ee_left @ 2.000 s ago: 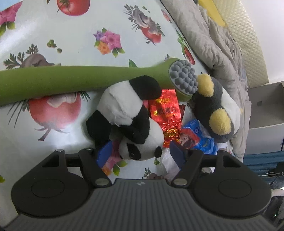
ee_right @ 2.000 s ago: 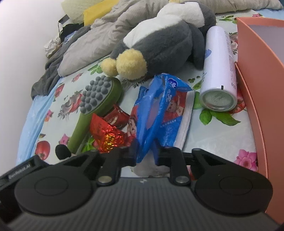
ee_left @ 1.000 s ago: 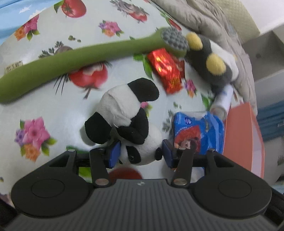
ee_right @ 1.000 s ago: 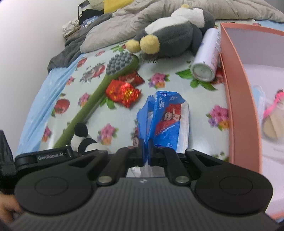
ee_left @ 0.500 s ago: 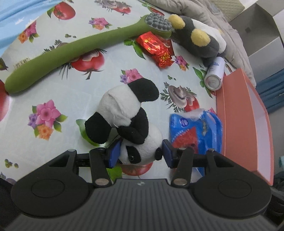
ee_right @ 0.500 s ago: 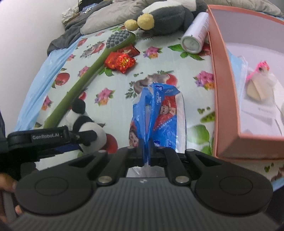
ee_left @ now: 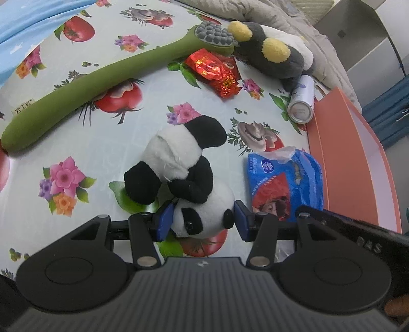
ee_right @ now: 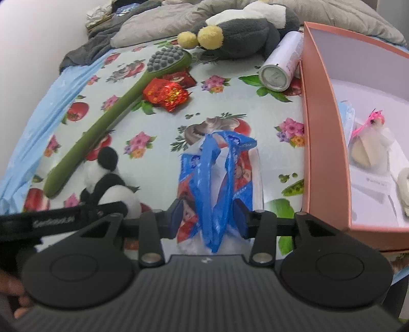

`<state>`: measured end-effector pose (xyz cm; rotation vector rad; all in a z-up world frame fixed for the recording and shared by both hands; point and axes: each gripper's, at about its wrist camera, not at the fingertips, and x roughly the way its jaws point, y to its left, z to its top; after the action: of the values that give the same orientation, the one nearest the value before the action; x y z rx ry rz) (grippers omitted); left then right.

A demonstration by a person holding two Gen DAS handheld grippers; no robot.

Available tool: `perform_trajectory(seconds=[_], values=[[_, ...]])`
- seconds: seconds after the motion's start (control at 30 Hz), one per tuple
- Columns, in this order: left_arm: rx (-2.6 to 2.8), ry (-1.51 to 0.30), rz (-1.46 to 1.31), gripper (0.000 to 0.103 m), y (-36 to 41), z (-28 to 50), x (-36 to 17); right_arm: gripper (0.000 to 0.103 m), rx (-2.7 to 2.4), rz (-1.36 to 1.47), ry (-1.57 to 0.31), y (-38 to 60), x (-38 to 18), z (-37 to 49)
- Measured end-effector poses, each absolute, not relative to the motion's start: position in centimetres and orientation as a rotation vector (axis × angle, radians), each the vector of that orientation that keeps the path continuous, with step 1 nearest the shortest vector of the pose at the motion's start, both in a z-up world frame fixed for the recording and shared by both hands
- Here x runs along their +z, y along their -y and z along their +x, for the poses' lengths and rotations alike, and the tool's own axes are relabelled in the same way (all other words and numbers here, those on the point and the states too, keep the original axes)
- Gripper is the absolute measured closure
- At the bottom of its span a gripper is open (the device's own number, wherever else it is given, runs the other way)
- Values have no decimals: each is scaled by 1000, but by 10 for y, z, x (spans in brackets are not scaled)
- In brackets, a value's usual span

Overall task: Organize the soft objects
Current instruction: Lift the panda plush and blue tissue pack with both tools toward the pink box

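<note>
My left gripper [ee_left: 202,221] is shut on the head of a black-and-white panda plush [ee_left: 184,166], whose body hangs forward over the flowered sheet. The panda [ee_right: 107,176] shows at the left of the right wrist view, behind the left gripper's black body. My right gripper [ee_right: 208,219] has its jaws opening, and a blue tissue pack [ee_right: 217,173] still lies between them with gaps at both pads. That blue pack [ee_left: 283,184] lies beside the orange box [ee_left: 352,153].
The orange box [ee_right: 322,127] at right holds a small pink-and-cream toy [ee_right: 370,138]. On the sheet lie a long green massage brush [ee_left: 102,84], a red foil packet [ee_left: 214,71], a white can [ee_left: 301,102] and a grey plush with yellow feet [ee_left: 271,53]. A grey blanket [ee_right: 158,23] lies behind.
The right gripper's jaws have parted from the blue pack they pinched. Both grippers moved toward the orange box, the left still carrying the panda.
</note>
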<state>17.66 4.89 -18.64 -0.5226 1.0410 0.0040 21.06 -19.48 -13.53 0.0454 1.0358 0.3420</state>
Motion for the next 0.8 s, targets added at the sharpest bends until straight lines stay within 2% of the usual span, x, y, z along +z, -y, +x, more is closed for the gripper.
perform_trajectory(seconds=[0.27,0.33,0.43,0.8], values=[[-49,-1018,-494,47,-51,177,-189,61,299,-2,-1038,181,-153,220],[-62,-1016,-487,47,-52,176,-189,79,296,-1,-1027,181,-154,218],[-76,-1012,-472,47,-52,176,-187,88,280,-9,-1017,180,-151,214],[-113,-955,-407,48,-41,162,-162,90,285,17,-961,190,-124,190]])
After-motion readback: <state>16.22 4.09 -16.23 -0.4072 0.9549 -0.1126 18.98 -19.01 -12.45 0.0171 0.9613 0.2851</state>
